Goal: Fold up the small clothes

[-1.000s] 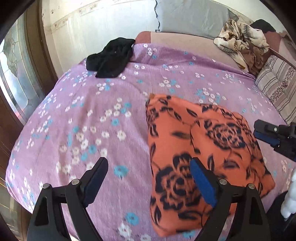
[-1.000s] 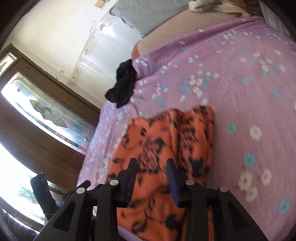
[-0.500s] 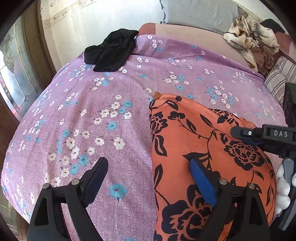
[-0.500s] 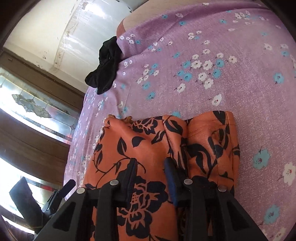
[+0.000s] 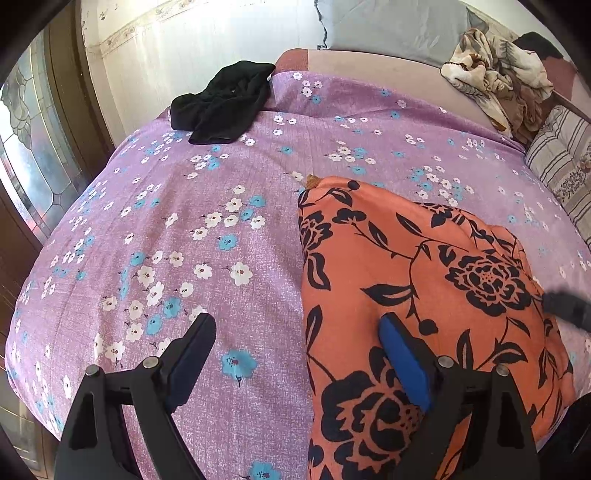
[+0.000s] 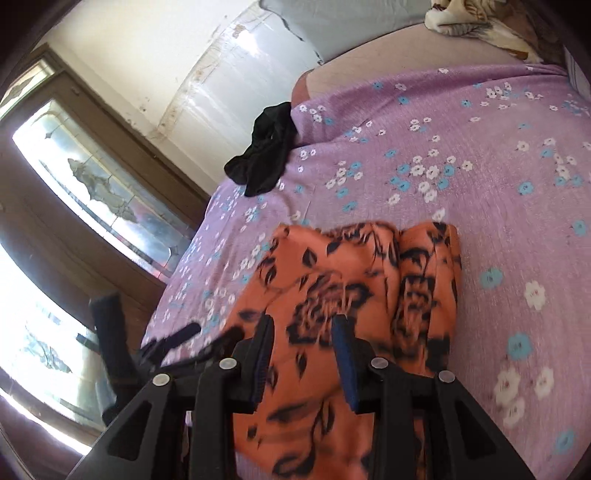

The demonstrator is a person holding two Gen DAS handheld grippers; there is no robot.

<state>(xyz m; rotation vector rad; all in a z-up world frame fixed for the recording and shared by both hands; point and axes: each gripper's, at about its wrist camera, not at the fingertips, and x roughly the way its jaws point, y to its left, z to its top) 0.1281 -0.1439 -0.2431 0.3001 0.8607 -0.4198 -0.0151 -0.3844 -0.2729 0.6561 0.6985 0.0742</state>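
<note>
An orange garment with black flowers (image 5: 417, 280) lies partly folded on the purple flowered bedspread (image 5: 207, 236); it also shows in the right wrist view (image 6: 332, 295). My left gripper (image 5: 295, 343) is open, straddling the garment's left edge, right finger over the cloth. My right gripper (image 6: 303, 339) is open with a narrower gap, above the garment's near part, holding nothing. Its tip shows blurred at the right of the left wrist view (image 5: 565, 310). A black garment (image 5: 221, 107) lies crumpled at the far left of the bed.
A beige patterned cloth heap (image 5: 495, 74) and a striped pillow (image 5: 565, 166) lie at the far right. A grey pillow (image 5: 388, 29) leans on the wall. A stained-glass door (image 6: 92, 192) stands left of the bed.
The right gripper has pulled back from the garment and tilted, its view now higher and blurred. The left gripper has stayed open over the garment's left edge, shifted slightly.
</note>
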